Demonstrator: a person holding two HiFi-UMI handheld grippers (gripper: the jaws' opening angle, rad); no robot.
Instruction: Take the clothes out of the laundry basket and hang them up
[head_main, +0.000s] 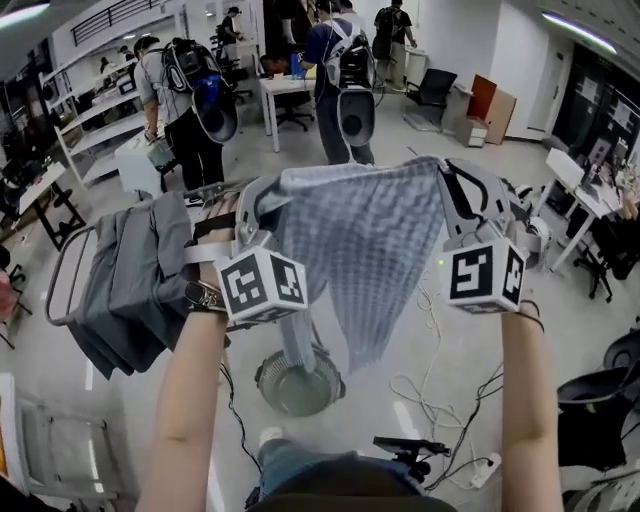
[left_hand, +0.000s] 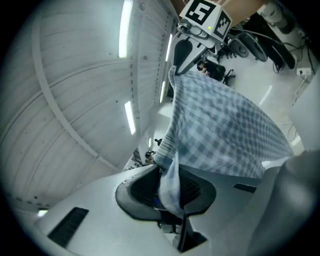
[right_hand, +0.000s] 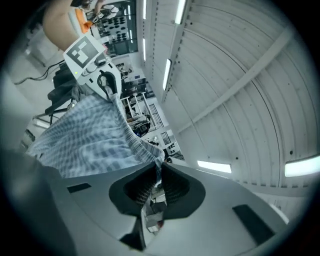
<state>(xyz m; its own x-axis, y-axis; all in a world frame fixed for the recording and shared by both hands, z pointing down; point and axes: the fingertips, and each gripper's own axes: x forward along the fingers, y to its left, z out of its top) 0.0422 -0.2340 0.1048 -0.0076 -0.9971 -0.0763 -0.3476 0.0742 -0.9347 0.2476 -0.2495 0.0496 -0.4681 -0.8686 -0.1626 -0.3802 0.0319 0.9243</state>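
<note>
While it is held up before the person, the blue-and-white checked cloth garment hangs spread between the two tools in the head view; the left gripper pinches one upper corner and the right gripper the other; at the left a grey garment is draped over a thin metal drying rack; the left gripper view shows its jaws clenched on a bunched fold of the checked fabric, which stretches away to the other gripper; the right gripper view shows its jaws pressed together on a thin hem of the same cloth; the step in hand looks like carrying the piece to the rack; to do it well, both grips should be firm, the top edge taut and level, and the cloth laid over free rail beside the grey garment before either side lets go
</note>
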